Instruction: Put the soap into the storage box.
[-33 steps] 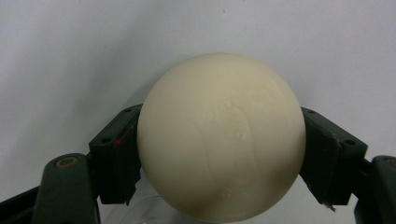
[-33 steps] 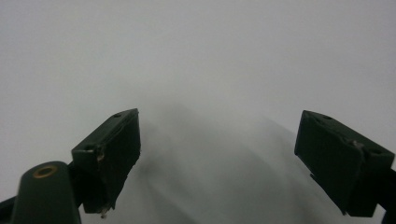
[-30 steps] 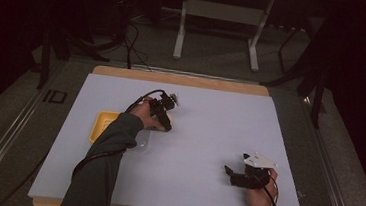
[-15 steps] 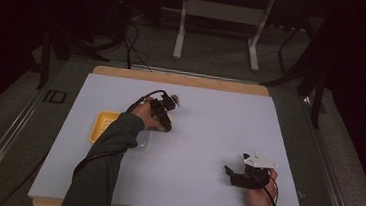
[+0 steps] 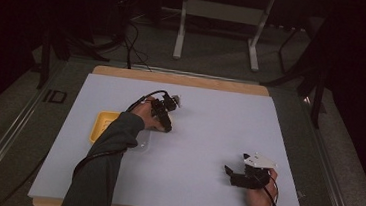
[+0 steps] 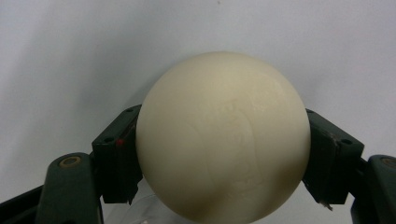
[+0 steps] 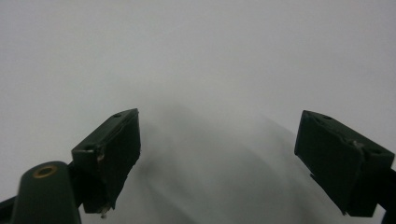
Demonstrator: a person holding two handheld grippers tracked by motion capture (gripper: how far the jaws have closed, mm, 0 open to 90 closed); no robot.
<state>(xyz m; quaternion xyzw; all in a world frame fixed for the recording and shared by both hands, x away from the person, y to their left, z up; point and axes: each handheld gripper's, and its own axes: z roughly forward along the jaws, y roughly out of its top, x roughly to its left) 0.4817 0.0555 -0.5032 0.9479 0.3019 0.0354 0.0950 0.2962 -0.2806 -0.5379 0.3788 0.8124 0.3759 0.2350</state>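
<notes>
1. Since a second ago little has moved: in the high view the left gripper [image 5: 166,112] has crept slightly toward the near side of the table, while the right gripper [image 5: 241,176] sits as it did, low near the front right edge.

2. High view: the left gripper hovers just right of a yellow tray [image 5: 101,124], with a clear plastic piece [image 5: 142,140] lying close by the sleeve. The white table sheet [image 5: 209,125] covers a wooden board [image 5: 183,79]; beyond it the room is dark, with a metal stand [image 5: 221,21] and cables on the floor.

3. Left gripper view: the jaws are pinched on a cream ball [image 6: 223,136], one pad at each side of its widest part. The ball is held above the sheet; whether it touches I cannot tell. It looks smooth, hard and light, with faint raised lettering. I judge it slippery and prone to roll or squirt out, so a grip across the full middle, as here, is the safe hold.

4. Right gripper view: the right gripper [image 7: 219,158] has its jaws spread wide with nothing between them, above the plain sheet, which looks flat and matte, so a freed ball would roll on it.
</notes>
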